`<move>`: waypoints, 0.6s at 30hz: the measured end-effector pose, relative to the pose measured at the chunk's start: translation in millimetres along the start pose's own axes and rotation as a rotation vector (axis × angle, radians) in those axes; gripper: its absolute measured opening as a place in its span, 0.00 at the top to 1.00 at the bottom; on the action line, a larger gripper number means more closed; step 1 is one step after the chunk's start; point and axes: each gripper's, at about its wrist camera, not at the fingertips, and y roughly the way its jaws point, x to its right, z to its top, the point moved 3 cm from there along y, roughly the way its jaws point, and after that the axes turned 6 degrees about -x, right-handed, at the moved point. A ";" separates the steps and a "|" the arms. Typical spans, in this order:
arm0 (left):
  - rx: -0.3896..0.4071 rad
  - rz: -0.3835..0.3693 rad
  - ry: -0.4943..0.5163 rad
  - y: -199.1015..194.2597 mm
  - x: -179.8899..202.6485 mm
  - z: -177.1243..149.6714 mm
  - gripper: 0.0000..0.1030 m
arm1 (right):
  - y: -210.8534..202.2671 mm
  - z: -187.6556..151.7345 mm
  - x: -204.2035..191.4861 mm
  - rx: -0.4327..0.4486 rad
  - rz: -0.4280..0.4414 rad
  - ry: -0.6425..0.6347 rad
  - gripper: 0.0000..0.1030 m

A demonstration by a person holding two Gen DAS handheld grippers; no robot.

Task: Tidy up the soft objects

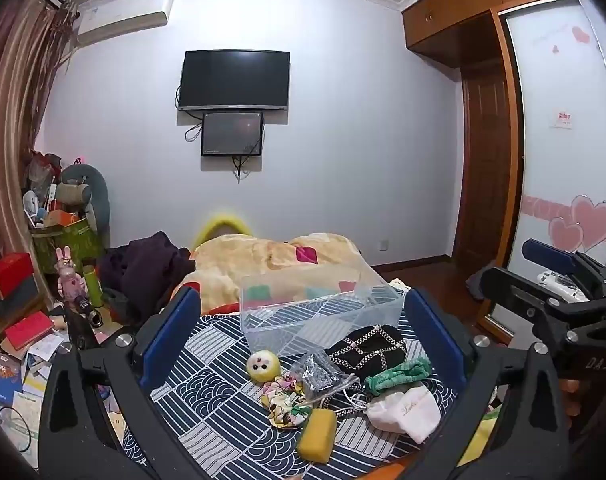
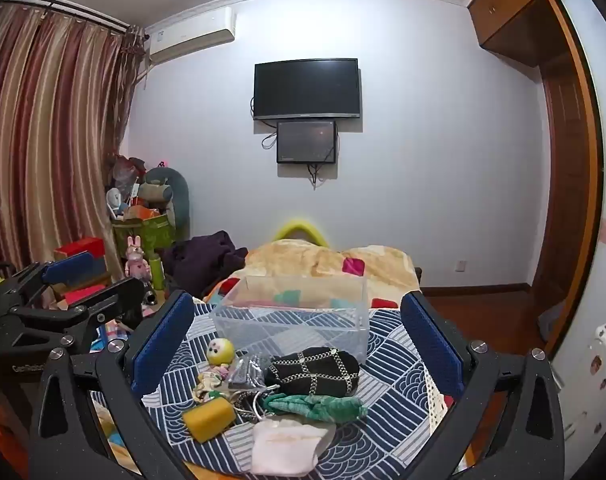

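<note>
Soft items lie on a blue patterned cloth point(image 1: 207, 396) on the bed: a yellow sponge point(image 1: 317, 434), a yellow plush face point(image 1: 263, 366), a black chain-pattern pouch point(image 1: 367, 348), a green scrunchie point(image 1: 399, 374), a white sock point(image 1: 407, 410) and a floral scrunchie point(image 1: 283, 400). An empty clear plastic box point(image 1: 319, 312) stands just behind them. My left gripper point(image 1: 303, 340) is open above the pile, holding nothing. My right gripper point(image 2: 295, 344) is open too, over the same pile: sponge point(image 2: 209, 418), pouch point(image 2: 315, 372), sock point(image 2: 283, 446), box point(image 2: 295, 316).
A clear bag of dark bits point(image 1: 323, 372) and a metal chain point(image 1: 351, 398) lie among the items. A yellow blanket point(image 1: 283, 260) and dark clothing point(image 1: 147, 268) lie further up the bed. Clutter fills the left floor point(image 1: 27, 344). A wardrobe point(image 1: 563, 140) stands right.
</note>
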 end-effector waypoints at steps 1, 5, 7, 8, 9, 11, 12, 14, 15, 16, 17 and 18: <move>0.005 0.003 -0.001 -0.2 -0.1 0.1 0.00 | -0.3 -0.2 -0.4 0.006 -0.001 -0.008 0.00; 0.006 0.010 0.009 6.7 4.6 0.9 0.00 | 0.0 -0.6 0.7 0.001 0.002 0.001 0.00; 0.008 0.009 0.012 4.1 5.7 -0.4 0.00 | -0.1 -0.9 0.9 0.001 0.003 0.002 0.00; 0.011 0.008 0.013 4.0 5.2 -1.3 0.00 | -0.1 -1.0 0.8 0.001 0.003 0.002 0.00; 0.014 0.006 0.012 2.9 4.9 -1.2 0.00 | -0.2 -1.1 0.6 0.001 0.003 0.001 0.00; 0.023 0.000 0.021 -2.9 5.2 -1.8 0.00 | -0.3 -1.0 1.2 0.000 0.004 0.007 0.00; 0.026 -0.001 0.022 -4.3 5.5 -1.1 0.00 | -0.4 -0.9 0.9 0.000 0.004 0.007 0.00; 0.029 0.000 0.024 -5.3 5.8 -0.7 0.00 | -1.0 -0.9 1.0 0.001 0.005 0.009 0.00; 0.028 0.001 0.025 -4.1 6.5 -1.4 0.00 | -1.1 -0.8 0.9 0.001 0.005 0.009 0.00; 0.028 0.001 0.026 -4.3 6.4 -1.3 0.00 | -1.1 -0.8 0.8 0.000 0.006 0.010 0.00; 0.028 0.001 0.025 -4.3 6.4 -1.3 0.00 | -1.3 -0.8 0.7 0.000 0.006 0.010 0.00; 0.029 0.001 0.026 -4.5 6.7 -1.3 0.00 | -1.5 -0.7 0.8 0.001 0.005 0.011 0.00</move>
